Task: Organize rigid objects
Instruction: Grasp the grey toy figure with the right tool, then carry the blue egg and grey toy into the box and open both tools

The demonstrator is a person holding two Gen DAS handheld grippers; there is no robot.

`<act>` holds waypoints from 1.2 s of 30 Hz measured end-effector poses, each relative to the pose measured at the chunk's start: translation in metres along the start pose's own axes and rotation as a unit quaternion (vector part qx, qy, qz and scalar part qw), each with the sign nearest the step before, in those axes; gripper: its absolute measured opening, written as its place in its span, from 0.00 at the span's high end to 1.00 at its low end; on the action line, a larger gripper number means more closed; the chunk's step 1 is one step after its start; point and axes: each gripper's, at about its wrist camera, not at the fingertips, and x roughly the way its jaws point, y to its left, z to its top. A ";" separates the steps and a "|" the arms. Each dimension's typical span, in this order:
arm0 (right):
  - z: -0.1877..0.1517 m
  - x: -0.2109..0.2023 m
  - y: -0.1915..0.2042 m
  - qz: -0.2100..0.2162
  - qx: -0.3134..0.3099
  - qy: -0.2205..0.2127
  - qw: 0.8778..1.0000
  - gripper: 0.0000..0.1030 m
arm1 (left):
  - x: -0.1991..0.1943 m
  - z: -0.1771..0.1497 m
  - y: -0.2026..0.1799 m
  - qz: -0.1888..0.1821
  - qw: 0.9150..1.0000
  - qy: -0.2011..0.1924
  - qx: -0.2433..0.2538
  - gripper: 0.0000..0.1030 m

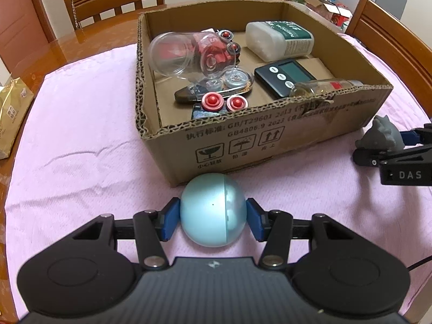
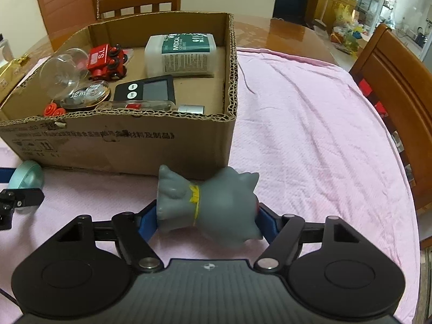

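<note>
A pale blue ball (image 1: 212, 209) sits at 6 o'clock, just before the cardboard box (image 1: 270, 140). A gray figurine (image 2: 209, 205) with a yellow collar lies on its side at 3 o'clock of the ball.

Soft even daylight, sharp focus, fisheye-bent edges

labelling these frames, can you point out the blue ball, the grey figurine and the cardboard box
blue ball (image 1: 208, 210): left wrist view, middle of its front face
grey figurine (image 2: 216, 202): right wrist view, middle of its body
cardboard box (image 1: 243, 145): left wrist view, printed front wall
</note>
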 end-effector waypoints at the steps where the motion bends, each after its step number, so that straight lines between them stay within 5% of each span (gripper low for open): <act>1: 0.000 -0.001 0.000 0.000 -0.004 0.000 1.000 0.25 | 0.000 0.000 0.000 -0.001 1.000 0.002 0.001 0.50; 18: 0.050 -0.083 -0.003 0.086 -0.125 -0.060 0.987 0.25 | -0.070 0.023 -0.011 -0.043 0.995 0.007 0.089 0.50; 30: 0.098 -0.035 0.015 0.076 -0.153 -0.061 0.983 0.24 | -0.096 0.082 -0.017 -0.036 0.993 -0.064 0.095 0.50; 36: 0.095 -0.042 0.013 0.081 -0.148 -0.086 0.982 0.00 | -0.081 0.115 -0.028 -0.034 0.991 -0.083 0.104 0.50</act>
